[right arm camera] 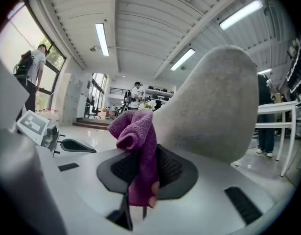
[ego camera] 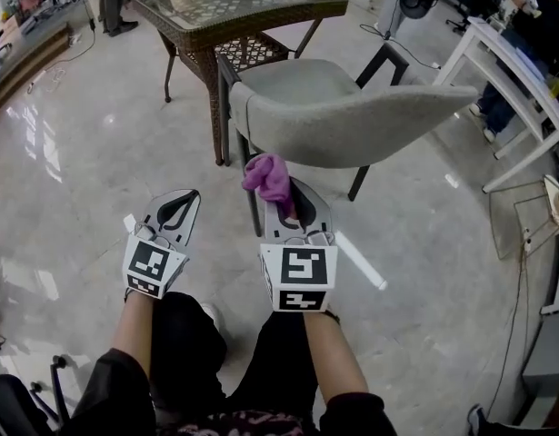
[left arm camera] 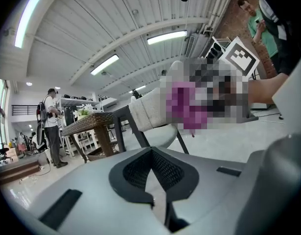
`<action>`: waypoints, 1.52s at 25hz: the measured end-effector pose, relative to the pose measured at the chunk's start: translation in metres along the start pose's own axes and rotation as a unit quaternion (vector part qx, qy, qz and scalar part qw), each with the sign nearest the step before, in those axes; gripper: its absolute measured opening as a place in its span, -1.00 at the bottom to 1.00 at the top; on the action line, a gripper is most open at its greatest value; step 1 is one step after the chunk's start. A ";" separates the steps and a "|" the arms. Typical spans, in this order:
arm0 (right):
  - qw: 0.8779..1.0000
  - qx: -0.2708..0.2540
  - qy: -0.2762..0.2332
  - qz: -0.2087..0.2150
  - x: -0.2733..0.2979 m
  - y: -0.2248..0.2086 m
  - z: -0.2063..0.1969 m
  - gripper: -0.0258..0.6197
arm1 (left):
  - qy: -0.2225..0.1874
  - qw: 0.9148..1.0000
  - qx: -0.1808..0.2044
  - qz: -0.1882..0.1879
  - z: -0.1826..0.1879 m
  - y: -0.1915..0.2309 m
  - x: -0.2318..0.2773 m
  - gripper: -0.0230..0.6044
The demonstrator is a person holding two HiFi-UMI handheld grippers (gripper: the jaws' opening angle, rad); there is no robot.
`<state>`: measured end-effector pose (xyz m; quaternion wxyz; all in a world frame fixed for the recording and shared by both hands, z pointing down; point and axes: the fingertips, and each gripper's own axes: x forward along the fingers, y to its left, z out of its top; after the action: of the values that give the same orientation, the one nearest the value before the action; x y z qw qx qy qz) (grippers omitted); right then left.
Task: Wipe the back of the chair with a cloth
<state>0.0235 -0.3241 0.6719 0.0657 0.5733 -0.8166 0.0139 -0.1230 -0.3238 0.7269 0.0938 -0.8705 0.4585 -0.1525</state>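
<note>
- The right gripper (right arm camera: pixel 140 168) has its jaws pressed tight on a purple cloth (right arm camera: pixel 138 131), which is pinched at its lower end so the rest bunches up in a loose wad above the tips.
- The cloth looks like soft, light terry. It should fold and drag rather than slide, so the best hold is this one, low on the bunch with plenty of free fabric to press flat.
- In the head view the wad (ego camera: pixel 268 175) sits at the near, lower edge of the grey chair back (ego camera: pixel 352 125). It is just beside it, maybe brushing it, but I can't quite tell contact from here.
- The chair back is padded and curved with a fabric skin. I'd expect some give under pressure, and the light chair may scoot on the glossy floor (ego camera: pixel 70 180) if pushed hard.
- The left gripper (ego camera: pixel 176 209) hangs off to the side, well apart from the chair. In its own view its jaws (left arm camera: pixel 152 173) meet at the tips with nothing between them, so it is free to steady the chair.
- A wicker table (ego camera: pixel 234 3) stands right behind the chair, touching or nearly so, and it limits any forward push.
- The chair's dark legs (ego camera: pixel 370 66) angle out below the seat.
- A white table (ego camera: pixel 497 71) stands to the right, with a person (ego camera: pixel 534 16) beyond it, both well clear of the wiping path.
</note>
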 end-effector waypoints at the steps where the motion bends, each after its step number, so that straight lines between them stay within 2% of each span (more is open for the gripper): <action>1: 1.000 0.005 0.002 0.011 0.011 0.009 0.001 -0.63 | 0.003 1.000 0.002 0.005 -0.001 0.004 -0.005 -0.90; 5: 0.999 -0.008 0.022 0.048 0.055 0.035 0.001 -0.63 | 0.020 0.999 0.016 0.020 -0.012 0.022 -0.024 -0.90; 7: 0.999 -0.018 0.025 0.045 0.067 0.034 0.001 -0.63 | 0.032 0.999 0.014 0.030 -0.023 0.033 -0.032 -0.90; 11: 0.999 -0.011 0.046 0.019 0.075 0.018 -0.012 -0.63 | 0.044 0.998 0.014 0.043 -0.034 0.046 -0.036 -0.90; 15: 0.999 0.009 0.051 -0.010 0.062 -0.010 -0.021 -0.63 | 0.034 0.998 0.015 0.042 -0.027 0.048 -0.024 -0.90; 21: 0.997 0.014 0.058 -0.041 0.034 -0.051 -0.034 -0.63 | 0.026 0.999 0.030 0.005 -0.015 0.017 0.001 -0.90; 24: 0.995 0.015 0.063 -0.080 0.015 -0.089 -0.045 -0.63 | 0.023 0.999 0.042 -0.015 -0.011 0.001 0.013 -0.90; 30: 0.986 0.030 0.076 -0.149 -0.013 -0.156 -0.058 -0.63 | 0.018 0.998 0.040 -0.036 -0.009 -0.021 0.023 -0.90; 33: 0.983 0.034 0.082 -0.162 -0.016 -0.171 -0.059 -0.63 | 0.016 0.998 0.045 -0.039 -0.005 -0.025 0.025 -0.90; 38: 0.983 0.041 0.075 -0.161 -0.017 -0.169 -0.061 -0.63 | 0.017 0.998 0.045 -0.036 -0.005 -0.022 0.023 -0.90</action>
<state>0.1932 -0.3599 0.7214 0.1046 0.6969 -0.7050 0.0792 -0.0955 -0.3303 0.7426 0.1197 -0.8783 0.4214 -0.1915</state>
